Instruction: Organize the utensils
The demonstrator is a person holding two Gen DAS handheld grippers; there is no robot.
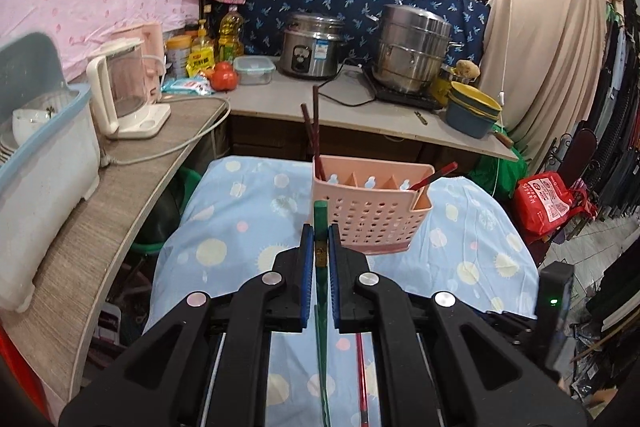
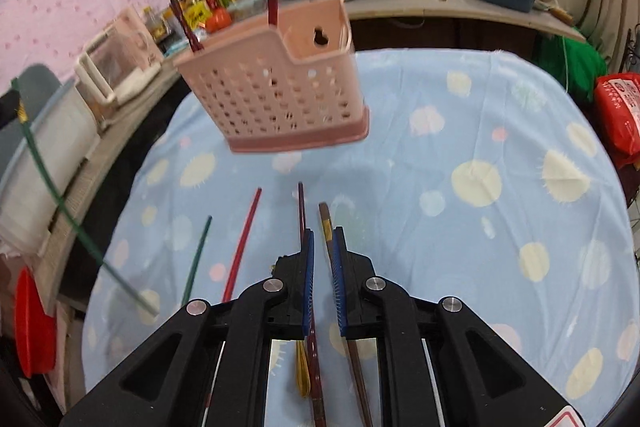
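Left gripper jaws clamped on green chopstick, long axis vertical in frame, tip pointing up toward pink basket at centre. Right gripper jaws slightly parted, empty, above brown chopstick lying lengthwise on surface.

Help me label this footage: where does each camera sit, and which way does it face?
Left wrist: on the left gripper, shut on a green chopstick, facing the pink basket and counter.
Right wrist: on the right gripper, angled down at chopsticks on the tablecloth.
Shared: basket, green chopstick, tablecloth.
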